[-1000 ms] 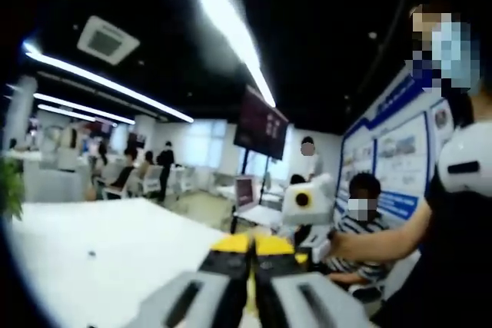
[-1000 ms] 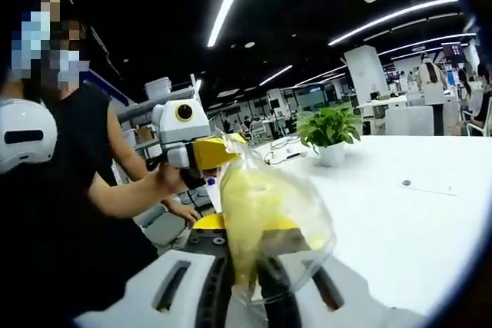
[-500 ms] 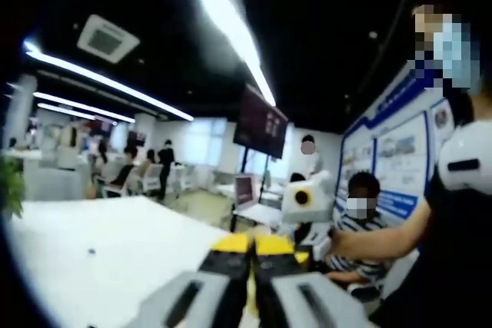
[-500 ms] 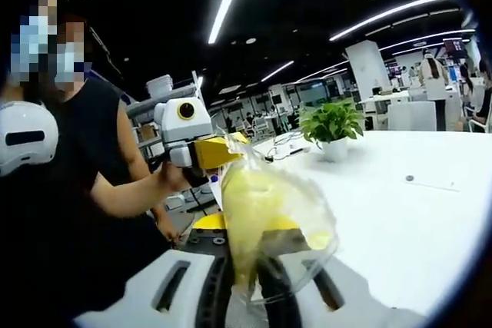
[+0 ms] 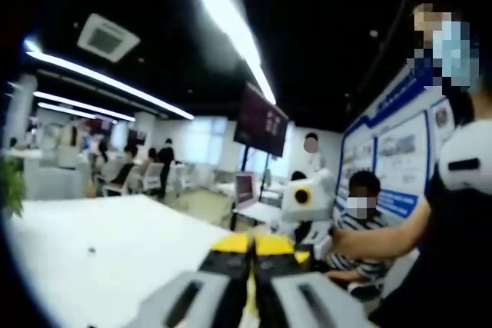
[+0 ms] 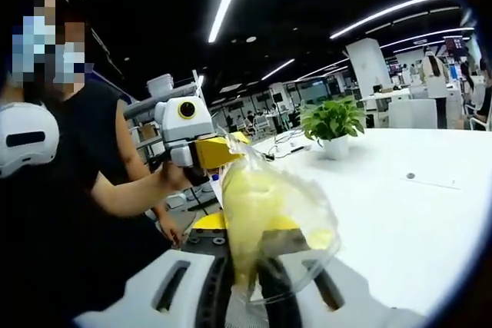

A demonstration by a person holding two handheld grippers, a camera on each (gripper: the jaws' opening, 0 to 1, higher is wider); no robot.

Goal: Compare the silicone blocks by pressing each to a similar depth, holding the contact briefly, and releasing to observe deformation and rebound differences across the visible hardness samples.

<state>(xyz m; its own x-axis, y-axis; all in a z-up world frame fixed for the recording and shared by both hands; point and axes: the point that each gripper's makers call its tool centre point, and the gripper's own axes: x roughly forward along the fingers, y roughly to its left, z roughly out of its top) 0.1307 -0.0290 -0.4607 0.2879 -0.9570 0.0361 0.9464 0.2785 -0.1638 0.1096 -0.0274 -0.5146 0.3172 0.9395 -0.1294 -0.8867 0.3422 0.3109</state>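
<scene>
- Left gripper view: your left gripper (image 5: pixel 250 247) points out level over the white counter (image 5: pixel 115 251), its yellow-tipped fingers (image 5: pixel 231 245) pressed together with nothing between them.
- Ahead and to the right of those fingers, your right gripper (image 5: pixel 307 199) hangs in the air at the end of your arm.
- Beyond the fingers: a dark hanging screen (image 5: pixel 261 122), seated people at far desks, long ceiling light strips and a blue-and-white poster wall (image 5: pixel 388 159) on the right.
- Right gripper view: your right gripper (image 6: pixel 257 259) has its fingers clamped on a clear plastic bag (image 6: pixel 273 224) with something soft and yellow inside, which I take to be a silicone sample; the bag stands up straight off the fingertips, above the counter, not on it.
- Left of and past the bag sits your left gripper (image 6: pixel 196 144), close to the bag's top edge.
- Risk, as I read it: the grip is on loose film, so the bag could slip or the block slide down inside once you tilt or press.
- Risk two: pressing through crinkled plastic may blur the depth comparison.
- Far beyond the fingers, a potted plant (image 6: pixel 332 124) stands on the bright, glossy counter (image 6: pixel 415 220).
</scene>
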